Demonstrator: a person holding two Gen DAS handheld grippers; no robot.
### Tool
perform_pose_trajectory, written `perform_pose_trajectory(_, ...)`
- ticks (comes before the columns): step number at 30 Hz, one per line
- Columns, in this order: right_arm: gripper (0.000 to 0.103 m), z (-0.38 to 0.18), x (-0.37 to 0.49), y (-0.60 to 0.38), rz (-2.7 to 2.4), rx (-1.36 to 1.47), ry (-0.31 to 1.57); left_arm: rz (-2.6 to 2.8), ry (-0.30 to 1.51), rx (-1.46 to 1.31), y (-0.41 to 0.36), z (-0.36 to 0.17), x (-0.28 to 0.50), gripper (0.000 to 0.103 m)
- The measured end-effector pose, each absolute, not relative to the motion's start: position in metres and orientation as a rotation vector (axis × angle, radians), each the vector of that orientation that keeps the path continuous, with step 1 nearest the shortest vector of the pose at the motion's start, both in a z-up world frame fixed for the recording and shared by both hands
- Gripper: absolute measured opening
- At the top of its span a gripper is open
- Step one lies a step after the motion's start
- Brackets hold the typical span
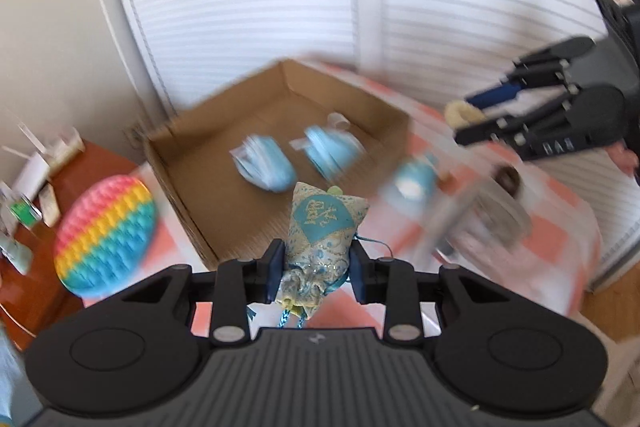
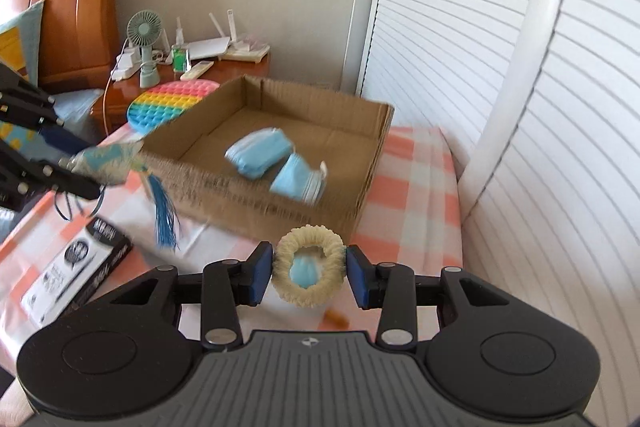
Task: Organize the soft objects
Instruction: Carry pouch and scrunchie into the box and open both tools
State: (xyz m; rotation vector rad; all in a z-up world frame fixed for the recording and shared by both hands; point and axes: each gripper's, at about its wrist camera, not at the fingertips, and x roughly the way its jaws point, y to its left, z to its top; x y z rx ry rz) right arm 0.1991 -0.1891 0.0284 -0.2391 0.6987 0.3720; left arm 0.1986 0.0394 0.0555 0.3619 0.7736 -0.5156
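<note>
I have both claws loaded: my left claw (image 1: pixel 316 267) is clamped on the sachet (image 1: pixel 324 227), my right claw (image 2: pixel 308 277) on the fuzzy ring (image 2: pixel 309 277). The cardboard box (image 2: pixel 360 187) lies at twelve o'clock from both, just ahead; the right looks nearer.

Pouch (image 1: pixel 324 227) is pale gold brocade with a teal diamond and gold lettering, blue tassel (image 2: pixel 165 215) hanging; scrunchie (image 2: pixel 309 277) fluffy cream; masks (image 2: pixel 260 151) light blue in the plain brown box (image 2: pixel 372 163); pop toy (image 1: pixel 105 237) striped rainbow; cloth (image 2: pixel 412 195) checked coral and white; fingers (image 2: pixel 260 273) blue-padded, black
</note>
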Motion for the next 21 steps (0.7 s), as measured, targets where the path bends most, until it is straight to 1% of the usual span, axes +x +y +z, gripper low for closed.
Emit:
perform_pose_trajectory(6, 0.045, 0.039, 0.236, -0.177, 0.374, -0.243, 0.684, -0.429, 0.735, 0.329, 0.043, 0.063, 0.258, 0.033)
perform_pose_trajectory(7, 0.045, 0.039, 0.242, -0.176, 0.376, -0.242, 0.685, -0.42, 0.727, 0.328, 0.042, 0.061, 0.264, 0.039)
perform_pose_trajectory(8, 0.045, 0.04, 0.247, -0.174, 0.379, -0.241, 0.687, -0.404, 0.719, 0.332, 0.04, 0.057, 0.271, 0.047)
perform_pose_trajectory(9, 0.045, 0.039, 0.252, -0.173, 0.38, -0.241, 0.688, -0.368, 0.706, 0.334, 0.039, 0.053, 0.275, 0.053)
perform_pose_trajectory(11, 0.045, 0.039, 0.261, -0.168, 0.38, -0.243, 0.69, -0.304, 0.684, 0.328, 0.037, 0.045, 0.284, 0.084)
perform_pose_trajectory(12, 0.045, 0.038, 0.265, -0.166, 0.383, -0.245, 0.692, -0.288, 0.67, 0.313, 0.037, 0.042, 0.285, 0.087)
perform_pose_trajectory(14, 0.045, 0.037, 0.273, -0.161, 0.386, -0.248, 0.696, -0.289, 0.667, 0.271, 0.042, 0.037, 0.285, 0.087)
perform_pose_trajectory(16, 0.045, 0.036, 0.281, -0.157, 0.385, -0.255, 0.703, -0.303, 0.707, 0.23, 0.045, 0.035, 0.283, 0.087)
perform_pose_trajectory(18, 0.045, 0.034, 0.288, -0.153, 0.388, -0.263, 0.706, -0.317, 0.706, 0.211, 0.049, 0.035, 0.27, 0.089)
perform_pose_trajectory(20, 0.045, 0.033, 0.296, -0.149, 0.395, -0.265, 0.71, -0.309, 0.686, 0.217, 0.051, 0.034, 0.253, 0.097)
perform_pose_trajectory(21, 0.045, 0.033, 0.3, -0.148, 0.4, -0.263, 0.713, -0.308, 0.678, 0.224, 0.051, 0.033, 0.244, 0.097)
